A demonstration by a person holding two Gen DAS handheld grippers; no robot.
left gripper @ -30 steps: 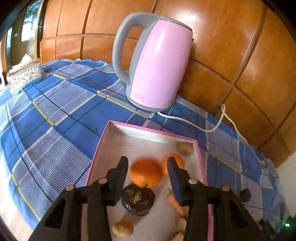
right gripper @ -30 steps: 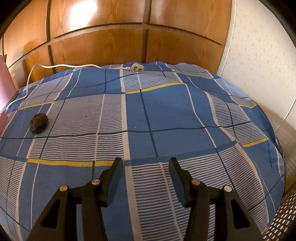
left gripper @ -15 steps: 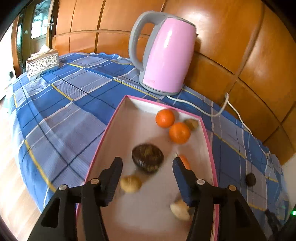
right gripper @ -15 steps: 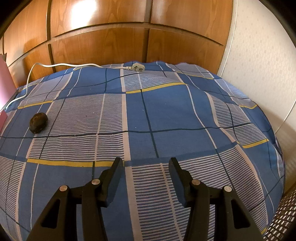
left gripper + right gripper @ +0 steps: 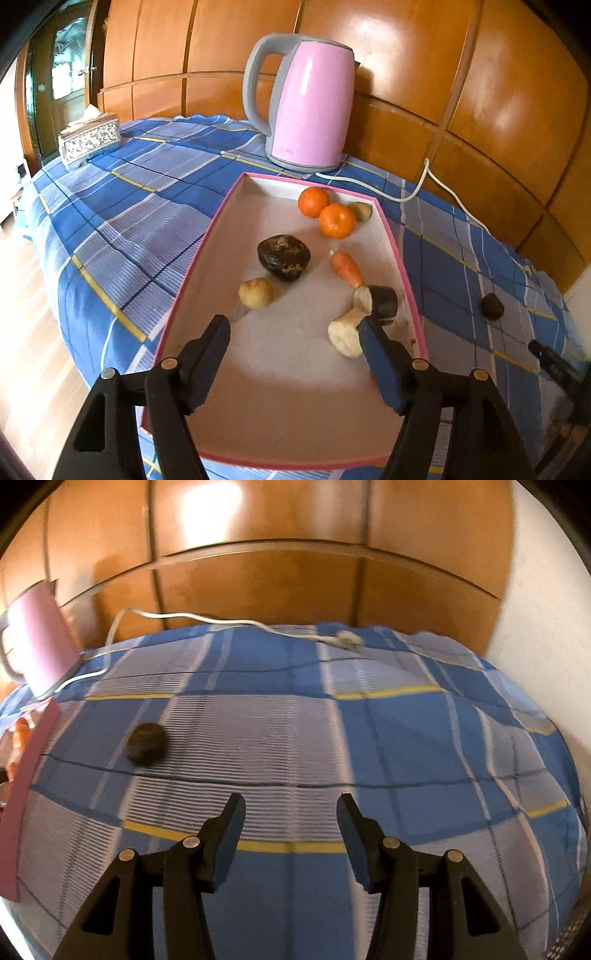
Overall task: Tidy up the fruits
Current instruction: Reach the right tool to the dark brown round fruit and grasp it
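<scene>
A pink-rimmed white tray lies on the blue checked cloth. In it are two oranges, a dark brown fruit, a carrot, a tan round fruit and some pale and dark pieces. My left gripper is open and empty above the tray's near half. A small dark fruit lies alone on the cloth right of the tray; it also shows in the left wrist view. My right gripper is open and empty, near and right of it.
A pink electric kettle stands behind the tray, its white cord trailing along the wooden wall to a plug. A silver tissue box sits at the far left. The cloth drops off at the table's edges.
My left gripper pulled back and up from the tray; the orange it was around now lies at the tray's far end. My right gripper swung left toward the dark fruit.
</scene>
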